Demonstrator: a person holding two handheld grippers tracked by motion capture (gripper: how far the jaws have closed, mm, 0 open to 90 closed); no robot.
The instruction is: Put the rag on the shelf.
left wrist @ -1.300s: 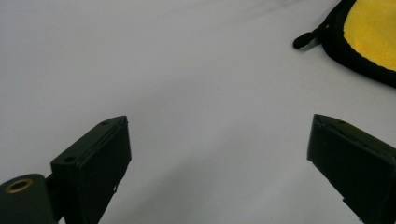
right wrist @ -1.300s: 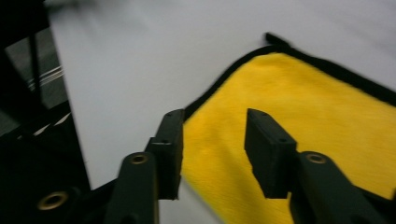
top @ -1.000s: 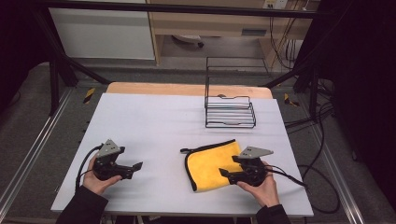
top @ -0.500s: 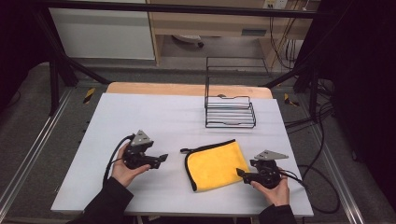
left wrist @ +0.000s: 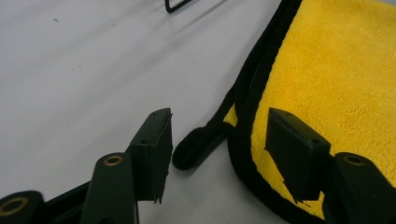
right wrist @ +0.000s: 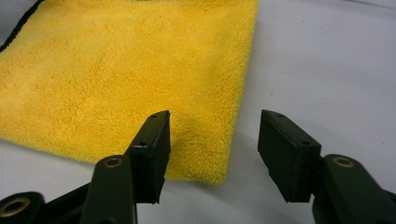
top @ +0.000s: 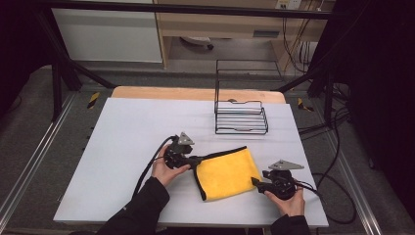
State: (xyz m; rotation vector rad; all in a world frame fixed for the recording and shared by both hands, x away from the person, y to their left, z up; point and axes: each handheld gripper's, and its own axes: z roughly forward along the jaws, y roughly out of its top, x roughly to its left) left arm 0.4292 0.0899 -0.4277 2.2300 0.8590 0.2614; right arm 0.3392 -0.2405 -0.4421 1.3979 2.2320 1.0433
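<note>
Two tongs now flank the folded yellow microfibre cloth (top: 226,173) near the worktop's (top: 127,127) front edge. My left tongs (top: 195,160) have moved in from the left, jaws apart around its black-trimmed corner; right tongs (top: 255,182), jaws apart, have backed to its right corner. I judge a two-corner grasp imminent. The fold's underside is hidden.

yellow cloth (left wrist: 336,84) — cropped top, right
</note>
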